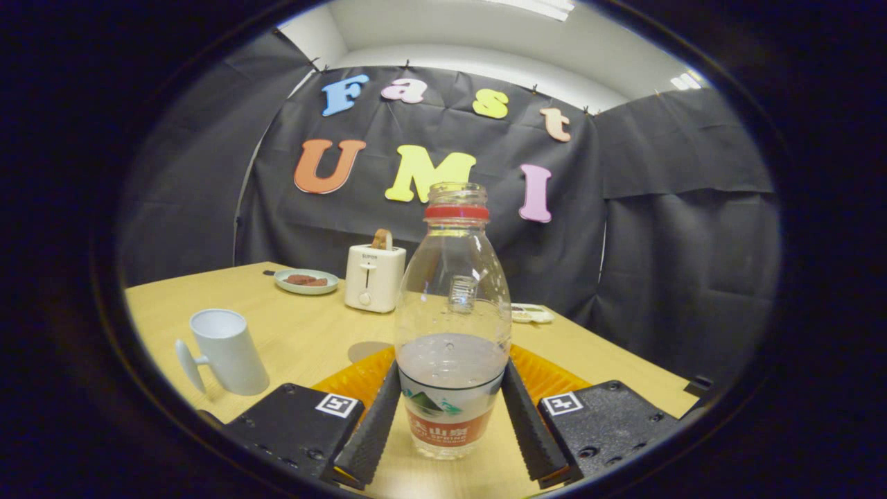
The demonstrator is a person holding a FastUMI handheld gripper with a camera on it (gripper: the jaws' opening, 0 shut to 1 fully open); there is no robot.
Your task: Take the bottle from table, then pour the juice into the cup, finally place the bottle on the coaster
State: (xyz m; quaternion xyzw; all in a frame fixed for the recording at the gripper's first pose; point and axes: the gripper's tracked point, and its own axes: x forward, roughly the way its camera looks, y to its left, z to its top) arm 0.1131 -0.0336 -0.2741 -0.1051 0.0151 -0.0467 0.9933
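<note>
Both claw (450, 416) fingers gripping bottle (452, 333)

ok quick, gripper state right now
gripper: shut on the bottle, one finger against each side of its lower body.

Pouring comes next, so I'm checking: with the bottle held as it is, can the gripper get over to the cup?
Probably yes. The gripper holds the bottle between both fingers, and the cup stands open-topped off to the left on bare table, with nothing between them.
</note>
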